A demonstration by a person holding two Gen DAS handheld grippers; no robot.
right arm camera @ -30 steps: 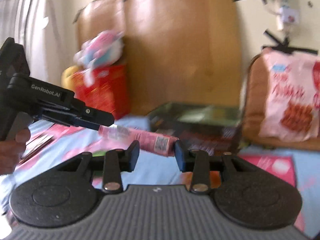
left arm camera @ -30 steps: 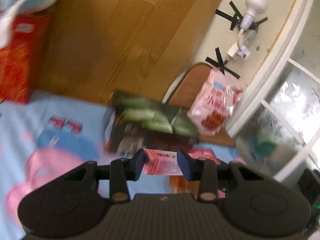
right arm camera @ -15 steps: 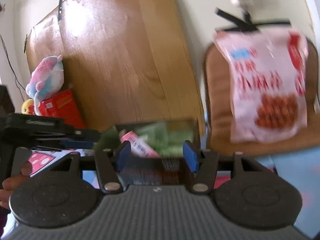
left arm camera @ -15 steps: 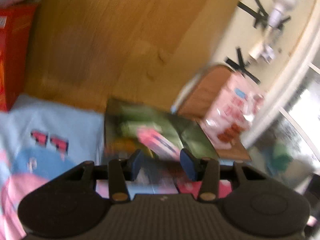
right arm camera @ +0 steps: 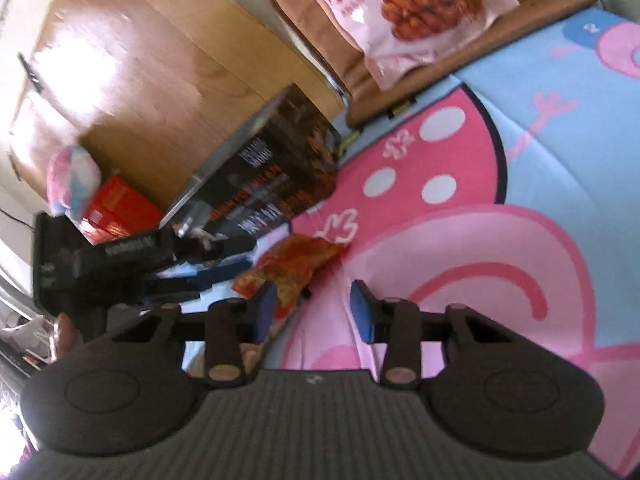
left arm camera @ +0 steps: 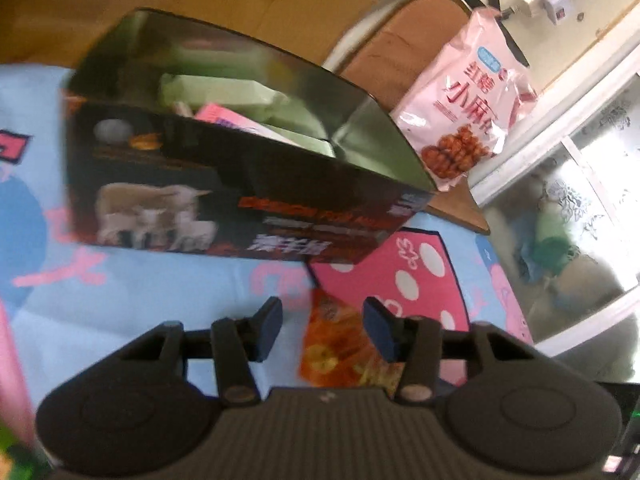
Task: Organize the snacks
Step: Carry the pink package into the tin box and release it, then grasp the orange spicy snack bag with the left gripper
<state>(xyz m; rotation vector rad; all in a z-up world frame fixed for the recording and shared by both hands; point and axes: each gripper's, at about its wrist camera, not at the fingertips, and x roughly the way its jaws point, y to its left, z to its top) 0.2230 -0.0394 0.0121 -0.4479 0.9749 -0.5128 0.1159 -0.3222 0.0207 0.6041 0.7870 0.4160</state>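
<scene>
The small orange crinkled snack packet (left arm camera: 340,344) lies flat on the pink-and-blue cartoon blanket (left arm camera: 132,292), just in front of the dark open cardboard box (left arm camera: 224,200) that already holds green and pink wrapped snacks (left arm camera: 240,96). It looks light and floppy, thin film that will buckle and slide, so the sealed edge or a corner seems the safest place to pinch, with a gentle squeeze to spare whatever brittle crisps are inside. The left gripper (left arm camera: 322,330) hovers right over it, its jaws having just closed a little, yet spread with nothing pressed between them; the packet shows through the gap, apart from the pads. The right gripper (right arm camera: 313,309) points down beside the same packet (right arm camera: 292,268), its jaws having just closed in from wider, also empty and apart. Further back, a big pink bag of fried twists (left arm camera: 464,108) leans on a brown chair seat (left arm camera: 400,36), well apart from the box.
</scene>
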